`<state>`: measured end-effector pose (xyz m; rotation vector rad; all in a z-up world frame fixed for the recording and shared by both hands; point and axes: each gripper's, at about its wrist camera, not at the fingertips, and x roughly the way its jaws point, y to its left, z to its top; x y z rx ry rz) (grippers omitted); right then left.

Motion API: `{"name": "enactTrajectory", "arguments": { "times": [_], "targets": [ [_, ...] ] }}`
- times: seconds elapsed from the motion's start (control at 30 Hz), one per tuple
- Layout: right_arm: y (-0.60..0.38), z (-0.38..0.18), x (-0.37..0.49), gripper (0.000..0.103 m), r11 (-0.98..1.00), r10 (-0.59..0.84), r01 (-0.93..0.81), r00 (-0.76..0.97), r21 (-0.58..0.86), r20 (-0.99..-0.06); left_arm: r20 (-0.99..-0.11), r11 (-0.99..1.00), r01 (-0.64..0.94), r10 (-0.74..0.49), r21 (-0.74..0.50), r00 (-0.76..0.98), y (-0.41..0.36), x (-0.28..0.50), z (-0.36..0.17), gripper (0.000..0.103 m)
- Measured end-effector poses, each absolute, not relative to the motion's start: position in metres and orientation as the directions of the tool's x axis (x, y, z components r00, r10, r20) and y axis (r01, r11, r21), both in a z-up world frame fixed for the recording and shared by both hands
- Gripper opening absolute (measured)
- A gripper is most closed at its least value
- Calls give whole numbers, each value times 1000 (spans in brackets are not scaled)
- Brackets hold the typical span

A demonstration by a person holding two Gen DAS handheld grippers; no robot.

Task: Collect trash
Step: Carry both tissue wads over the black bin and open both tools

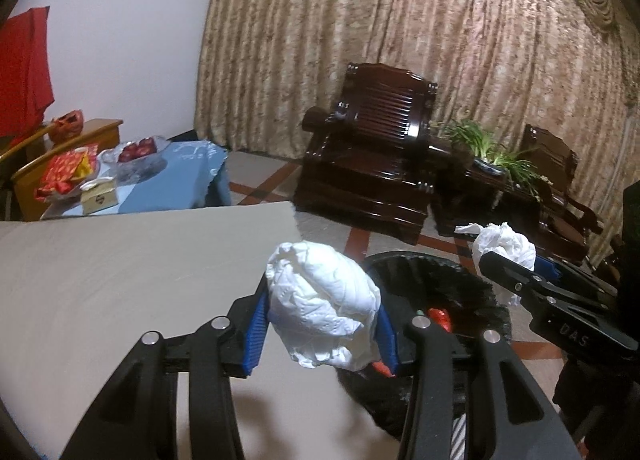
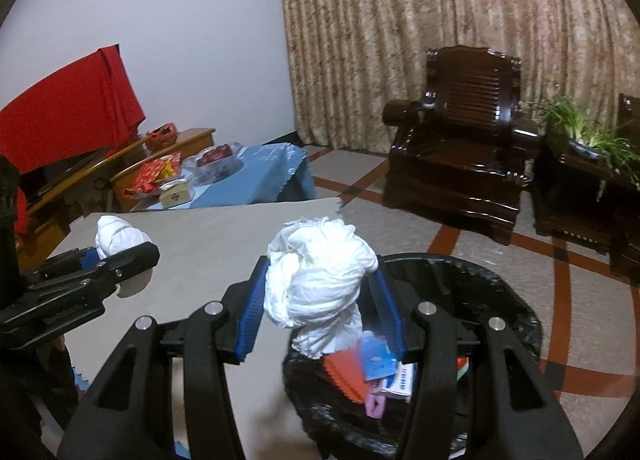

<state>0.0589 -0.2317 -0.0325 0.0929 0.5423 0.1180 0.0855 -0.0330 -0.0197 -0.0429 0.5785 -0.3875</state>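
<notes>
My left gripper (image 1: 322, 320) is shut on a crumpled white tissue wad (image 1: 324, 300), held over the beige table's (image 1: 120, 268) right edge beside the black-lined trash bin (image 1: 460, 276). It also shows in the right wrist view (image 2: 116, 252) with its wad (image 2: 118, 236). My right gripper (image 2: 320, 312) is shut on a second white tissue wad (image 2: 316, 284), held above the bin's (image 2: 500, 292) left rim. It also shows in the left wrist view (image 1: 516, 260) with its wad (image 1: 506, 246). The bin holds red, blue and pink scraps (image 2: 372, 372).
A blue-clothed table (image 2: 256, 176) with a fruit bowl (image 1: 136, 154), red packets and a small box stands behind. Dark wooden armchairs (image 2: 464, 140) and a potted plant (image 2: 588, 136) stand by the curtain. Tiled floor lies right of the bin.
</notes>
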Motion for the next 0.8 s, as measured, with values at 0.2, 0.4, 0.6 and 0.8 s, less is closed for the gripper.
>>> {"name": "enactTrajectory", "arguments": {
  "times": [0.2, 0.4, 0.6, 0.8],
  "targets": [
    [-252, -31, 45, 49, 993, 93, -46, 861, 106, -500, -515, 912, 386, -398, -136, 759, -57, 82, -14, 46],
    [-275, -35, 34, 49, 995, 50, 2, 865, 103, -499, -512, 891, 436, -437, -130, 740, -82, 80, -13, 46],
    [-297, -42, 28, 49, 993, 2, 57, 863, 103, -506, -512, 866, 485, -474, -123, 716, -111, 82, -16, 46],
    [-319, -65, 33, 50, 988, -50, 121, 836, 95, -546, -527, 836, 530, -517, -142, 675, -144, 102, -37, 46]
  ]
}}
